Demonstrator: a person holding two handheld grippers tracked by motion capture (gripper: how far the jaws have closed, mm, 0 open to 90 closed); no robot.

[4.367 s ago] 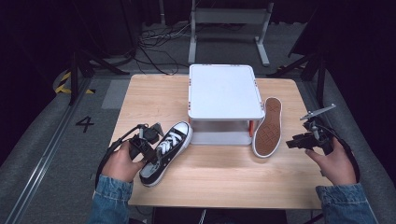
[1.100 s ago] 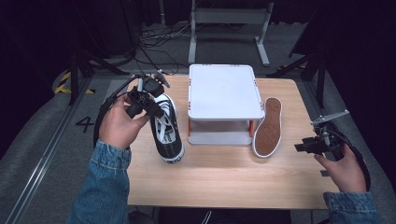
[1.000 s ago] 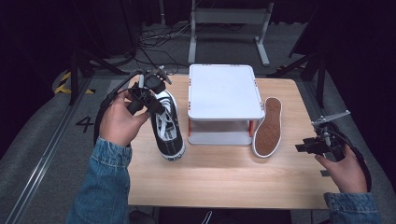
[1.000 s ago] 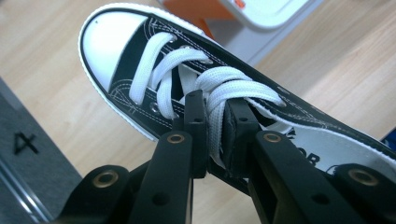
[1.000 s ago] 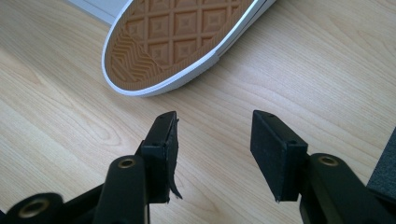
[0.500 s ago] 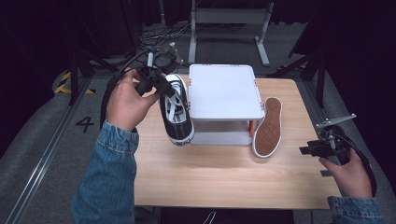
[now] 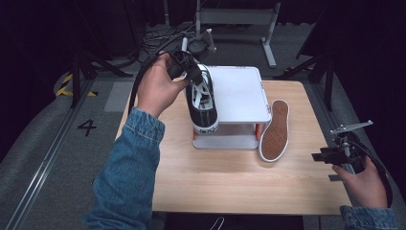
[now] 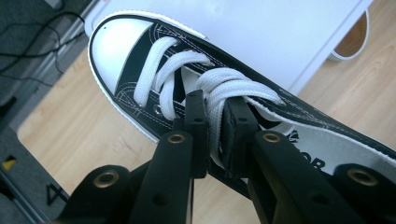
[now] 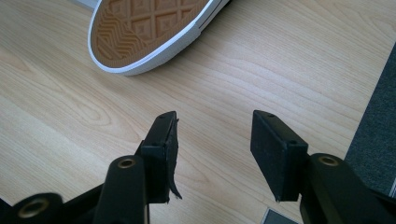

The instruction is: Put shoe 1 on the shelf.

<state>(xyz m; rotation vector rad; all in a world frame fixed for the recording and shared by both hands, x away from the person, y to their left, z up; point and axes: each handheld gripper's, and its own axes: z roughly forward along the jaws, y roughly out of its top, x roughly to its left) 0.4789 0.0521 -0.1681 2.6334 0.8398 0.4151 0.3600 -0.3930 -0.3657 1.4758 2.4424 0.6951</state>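
Gripping the black sneaker (image 7: 203,101) by its laces, the left gripper (image 7: 187,67) hangs it at the white stand's (image 7: 239,93) left edge, long axis steep, heel down; right gripper (image 7: 320,156) gapes wide.

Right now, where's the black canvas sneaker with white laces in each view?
High view: black canvas sneaker with white laces upper centre, lifted by the left gripper at the white shelf's left edge.
Left gripper view: centre, laces pinched between the fingers.
Right gripper view: not the held sneaker; that is the sole-up one.
Shared landmark: white shelf.
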